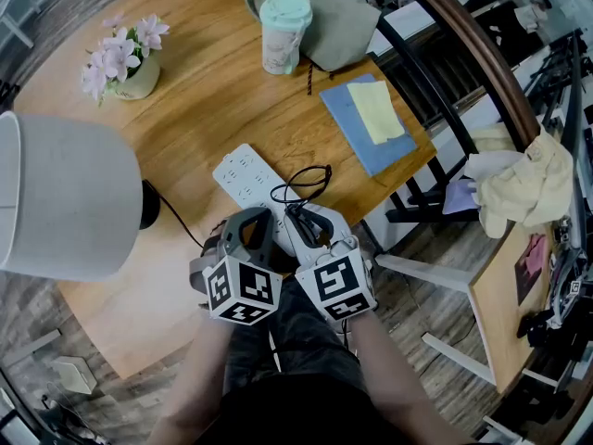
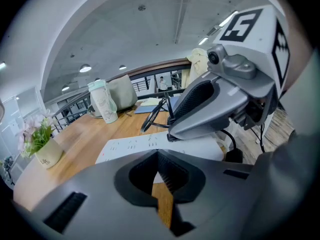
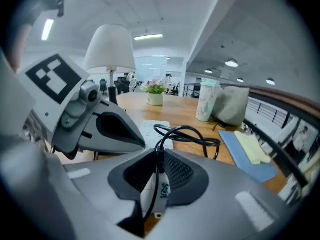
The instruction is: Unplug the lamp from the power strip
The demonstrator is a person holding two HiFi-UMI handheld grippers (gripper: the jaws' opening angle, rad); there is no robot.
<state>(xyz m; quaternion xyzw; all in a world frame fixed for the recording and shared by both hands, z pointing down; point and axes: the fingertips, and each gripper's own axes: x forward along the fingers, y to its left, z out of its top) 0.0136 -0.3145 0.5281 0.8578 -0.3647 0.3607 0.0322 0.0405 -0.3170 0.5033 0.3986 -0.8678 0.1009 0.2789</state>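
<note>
The right gripper (image 3: pixel 156 184) pinches the lamp's plug (image 3: pixel 158 156) at the point where the black cable (image 3: pixel 187 134) leaves it. A white tagged piece shows lower down in the gap. Seen from the left gripper view, its tips sit at the near end of the white power strip (image 1: pixel 243 176), so I judge the plug is not yet drawn out. No view shows the prongs.

The left gripper (image 2: pixel 159 170) hovers just beside it on the left, over the near edge of the wooden table (image 1: pixel 213 82). Its fingers are close together with only a thin slit between them, and they hold nothing.

The lamp (image 1: pixel 65 197) stands at the left of the table. Its cable loops loosely just to the right of the strip.

- **The strip may lift.** Nothing pins it down, so a pull could raise the strip with the plug and not part them.
- **The grip may slip.** The hold looks close to the cable end of the plug, and a hard tug could slide onto the cable and strain it.
- **The pull may be off line.** A slanted pull could bind the prongs.
- **The lamp may be dragged.** A long sweep could take up the loop and tug the lamp.
</note>
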